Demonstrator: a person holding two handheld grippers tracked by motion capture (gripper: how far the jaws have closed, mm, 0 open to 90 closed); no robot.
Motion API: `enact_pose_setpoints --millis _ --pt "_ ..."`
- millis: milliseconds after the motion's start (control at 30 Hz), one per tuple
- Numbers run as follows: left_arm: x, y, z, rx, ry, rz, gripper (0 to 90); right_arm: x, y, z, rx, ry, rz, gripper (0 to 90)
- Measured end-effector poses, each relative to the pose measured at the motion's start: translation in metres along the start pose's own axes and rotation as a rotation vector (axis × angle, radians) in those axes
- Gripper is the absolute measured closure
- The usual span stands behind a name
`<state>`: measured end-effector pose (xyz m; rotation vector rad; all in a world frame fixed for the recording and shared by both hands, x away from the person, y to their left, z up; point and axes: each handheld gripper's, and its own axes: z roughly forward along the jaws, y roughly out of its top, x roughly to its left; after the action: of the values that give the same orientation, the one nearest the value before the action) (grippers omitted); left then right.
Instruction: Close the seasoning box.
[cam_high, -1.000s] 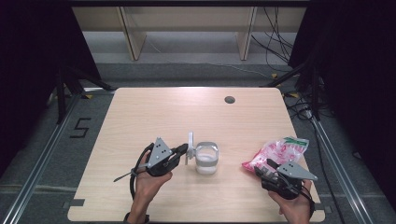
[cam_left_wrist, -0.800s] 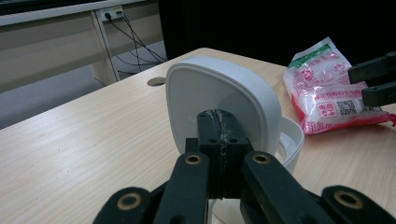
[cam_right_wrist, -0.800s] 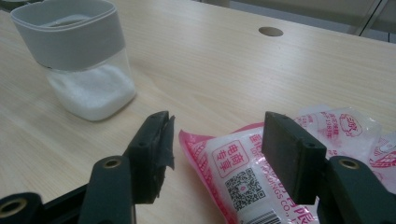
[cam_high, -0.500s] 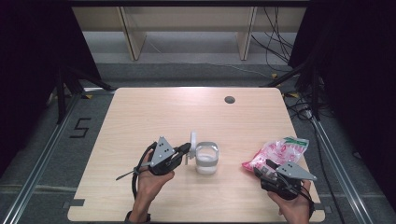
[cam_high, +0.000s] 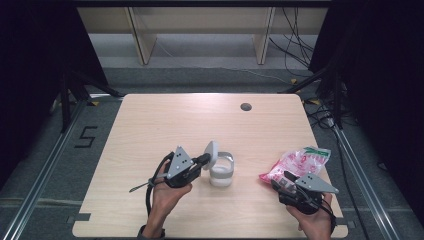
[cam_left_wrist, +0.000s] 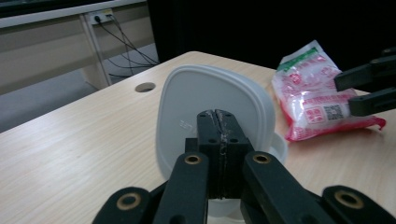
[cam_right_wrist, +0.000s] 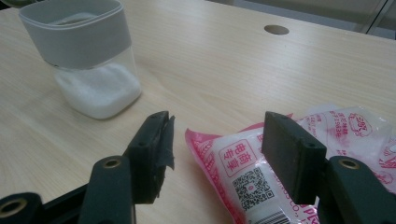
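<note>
left tool (cam_high: 202, 161): jaws pressed together on the near edge of a white lid (cam_high: 211, 151), gripping it; sits left of centre near the bench's front edge, held in the person's left hand (cam_high: 167, 192)
lid: tilted up on edge over the left side of the container, open side facing the right tool
container (cam_high: 221, 169): clear body, grey-white collar, top open; white powder fills the bottom part (cam_right_wrist: 98, 90); stands on the bench (cam_high: 185, 125) just right of the left tool
bench: light wood; round cable hole (cam_high: 245, 106) toward the far right
bag (cam_high: 299, 161): pink-and-white printed plastic pouch with green top strip, lying flat at right front, well apart from the container
right tool (cam_high: 281, 182): jaws spread wide, nothing between them; near end of the bag lies just below the gap, contact unclear
</note>
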<state>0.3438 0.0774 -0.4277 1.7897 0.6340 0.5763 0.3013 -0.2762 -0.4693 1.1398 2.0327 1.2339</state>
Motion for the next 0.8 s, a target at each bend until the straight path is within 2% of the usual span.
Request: enact_pose_setpoints --millis 133,167,367,433,467,533,567,667,733,800 --pt "-0.008 0.001 0.008 -0.003 -0.033 0.000 88.8 0.000 0.000 -0.001 0.005 -0.011 -0.006 42.8" --pt "-0.010 0.002 0.008 -0.004 -0.034 -0.009 88.7 0.000 0.000 0.000 0.000 0.002 0.000 42.8" --pt "-0.010 0.005 0.008 0.001 -0.053 -0.010 86.0 0.000 0.000 -0.001 0.005 -0.010 -0.006 42.8" --pt "-0.010 0.005 0.007 -0.002 -0.057 -0.013 82.6 0.000 0.000 -0.001 0.005 -0.010 -0.007 42.9" --pt "-0.009 0.005 0.006 -0.005 -0.068 -0.029 80.4 0.001 0.000 -0.001 0.004 -0.009 -0.003 42.9" --pt "-0.007 0.003 0.005 -0.014 -0.073 -0.028 72.9 0.000 0.000 -0.001 0.006 -0.011 -0.010 42.7" --pt "-0.008 0.003 0.004 -0.017 -0.070 -0.043 69.9 0.000 0.000 -0.001 0.005 -0.011 -0.009 42.5" --pt "-0.006 0.001 0.002 -0.024 -0.077 -0.053 59.8 0.000 0.000 0.000 0.000 -0.004 -0.005 42.1" --pt "-0.003 -0.003 0.001 -0.034 -0.090 -0.096 54.0 0.000 0.000 -0.001 0.003 -0.013 -0.007 42.1" --pt "-0.001 -0.005 0.000 -0.014 -0.071 -0.103 48.9 0.001 0.000 0.000 -0.002 -0.004 -0.005 42.1"
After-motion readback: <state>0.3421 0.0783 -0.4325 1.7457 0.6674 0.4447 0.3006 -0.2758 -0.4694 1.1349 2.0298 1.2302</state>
